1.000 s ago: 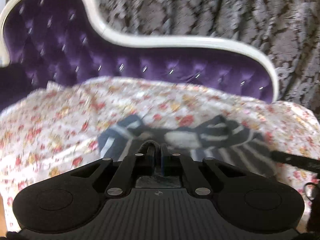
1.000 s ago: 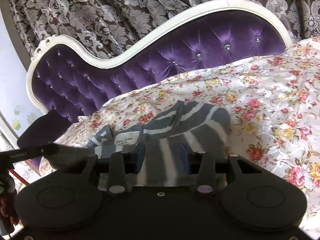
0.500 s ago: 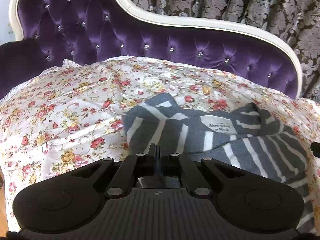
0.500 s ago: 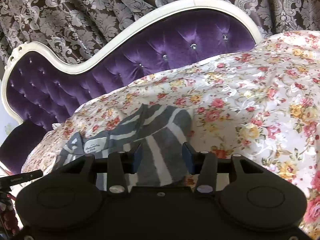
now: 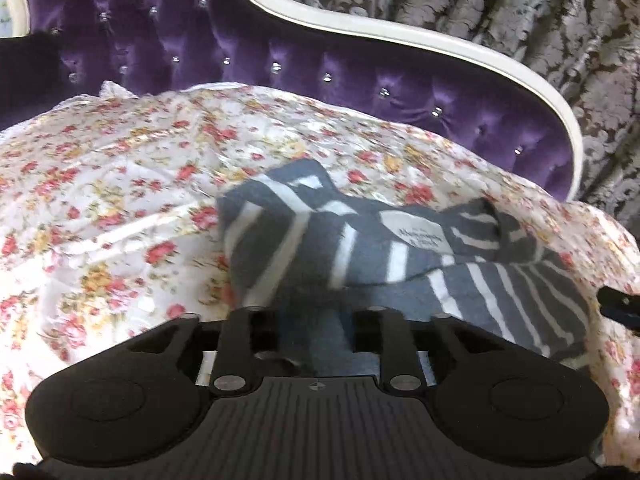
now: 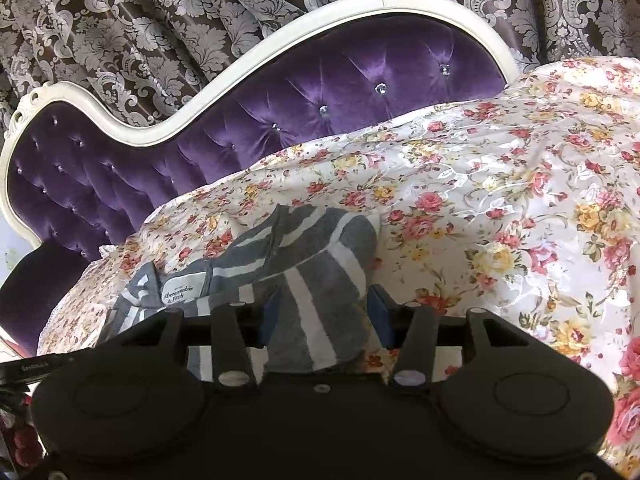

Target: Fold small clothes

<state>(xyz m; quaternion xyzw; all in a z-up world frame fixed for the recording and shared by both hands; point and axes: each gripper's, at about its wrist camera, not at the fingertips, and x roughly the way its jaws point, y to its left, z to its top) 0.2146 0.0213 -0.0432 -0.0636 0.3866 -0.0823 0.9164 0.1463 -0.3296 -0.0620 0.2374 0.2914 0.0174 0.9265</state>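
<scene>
on floral sheet (image 5: 100, 208) | striped garment (image 5: 360, 248) long axis left-right | left gripper (image 5: 316, 320) released | right gripper (image 6: 324, 312) released

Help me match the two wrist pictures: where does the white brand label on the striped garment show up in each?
Left wrist view: the white brand label sits right of centre, at the neckline of the grey striped garment.
Right wrist view: the label lies at lower left, just above the left linkage of the tongs.
Shared landmark: the purple tufted headboard with its white frame, behind the floral bedspread.
</scene>
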